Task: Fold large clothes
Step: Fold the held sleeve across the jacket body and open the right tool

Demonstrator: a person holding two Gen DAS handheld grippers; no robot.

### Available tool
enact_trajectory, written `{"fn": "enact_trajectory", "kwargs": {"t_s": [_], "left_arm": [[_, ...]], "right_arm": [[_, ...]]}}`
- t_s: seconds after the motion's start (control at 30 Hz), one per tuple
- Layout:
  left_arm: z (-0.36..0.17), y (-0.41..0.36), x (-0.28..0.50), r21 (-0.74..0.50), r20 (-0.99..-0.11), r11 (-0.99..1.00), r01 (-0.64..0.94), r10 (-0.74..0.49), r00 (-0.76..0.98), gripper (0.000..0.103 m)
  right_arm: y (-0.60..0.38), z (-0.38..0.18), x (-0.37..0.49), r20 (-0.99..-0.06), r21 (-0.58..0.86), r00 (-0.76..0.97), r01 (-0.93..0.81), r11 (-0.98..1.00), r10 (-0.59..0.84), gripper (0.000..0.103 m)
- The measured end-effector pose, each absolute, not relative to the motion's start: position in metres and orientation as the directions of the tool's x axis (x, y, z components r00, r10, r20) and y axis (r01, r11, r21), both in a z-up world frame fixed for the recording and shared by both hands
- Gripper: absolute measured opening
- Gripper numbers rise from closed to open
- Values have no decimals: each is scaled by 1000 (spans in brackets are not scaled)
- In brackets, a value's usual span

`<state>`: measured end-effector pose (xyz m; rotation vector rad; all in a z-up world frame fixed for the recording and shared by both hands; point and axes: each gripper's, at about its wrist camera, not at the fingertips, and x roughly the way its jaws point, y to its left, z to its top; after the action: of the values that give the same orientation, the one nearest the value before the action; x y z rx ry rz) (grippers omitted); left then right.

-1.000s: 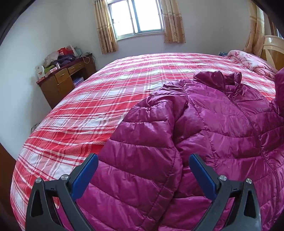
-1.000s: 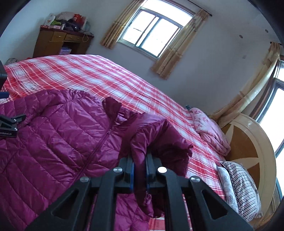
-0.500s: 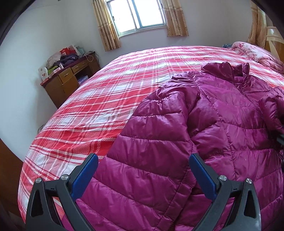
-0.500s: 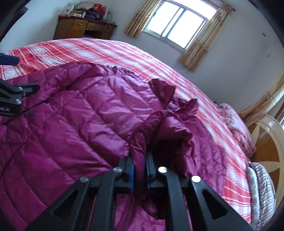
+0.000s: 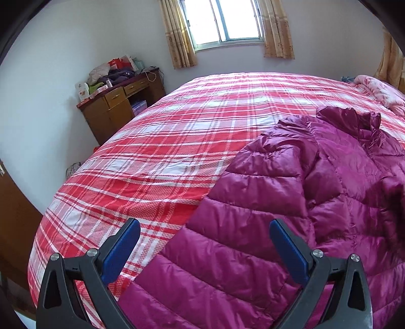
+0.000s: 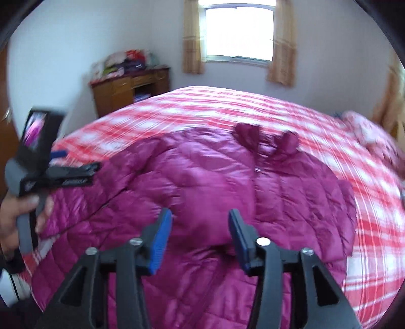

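That puffy magenta jacket (image 6: 202, 182) looks light, squishy, slick; pinch a sleeve cuff or hem; right gripper (image 6: 200, 236) is opening, nothing pinched; left gripper (image 5: 205, 249) gapes wide, holding nothing.

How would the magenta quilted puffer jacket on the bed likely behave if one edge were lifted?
The magenta quilted puffer jacket would probably drape limply; it lies creased. Its puffy quilting suggests lightness for its size. The glossy shell may slip between pads.

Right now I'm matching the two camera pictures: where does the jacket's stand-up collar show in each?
Left wrist view: the magenta quilted puffer jacket's collar sits upper right, near the pink bedding.
Right wrist view: collar sits centre, above the claw tips.
Shared landmark: the curtained window.
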<state>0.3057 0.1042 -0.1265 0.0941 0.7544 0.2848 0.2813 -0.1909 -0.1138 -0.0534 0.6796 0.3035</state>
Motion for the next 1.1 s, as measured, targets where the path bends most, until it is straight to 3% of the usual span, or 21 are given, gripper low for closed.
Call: {"fn": "enact_trajectory", "kwargs": {"t_s": [0.13,0.3,0.4,0.57,0.67,0.77,0.93,1.1], "left_arm": [[-121,86,304,177,-655,965,-192,261,709,102],[-116,48,303,205,-638,972,-117,223,737,102],[-115,34,307,217,-635,971,-98,217,741,102],[-110,16,315,211,-638,974,-86,204,742,102],[-102,2,315,216,-616,974,-73,194,763,102],[-92,-14,318,195,-609,979,-52,163,776,102],[-85,-64,325,191,-601,981,45,81,795,102],[-122,-81,341,343,-586,939,-19,230,777,102]], "right_arm": [[-209,-136,312,-701,92,686,-184,979,195,36],[-170,-163,321,-749,67,624,-263,963,222,35],[-146,-175,322,-769,-33,618,-293,956,163,35],[-158,-174,322,-768,11,607,-310,951,206,34],[-180,-153,316,-708,93,651,-297,950,273,34],[-200,-133,307,-668,57,710,-252,966,224,34],[-253,-132,313,-680,51,729,-65,997,82,35],[-283,-142,308,-700,88,711,-12,996,70,41]]}}
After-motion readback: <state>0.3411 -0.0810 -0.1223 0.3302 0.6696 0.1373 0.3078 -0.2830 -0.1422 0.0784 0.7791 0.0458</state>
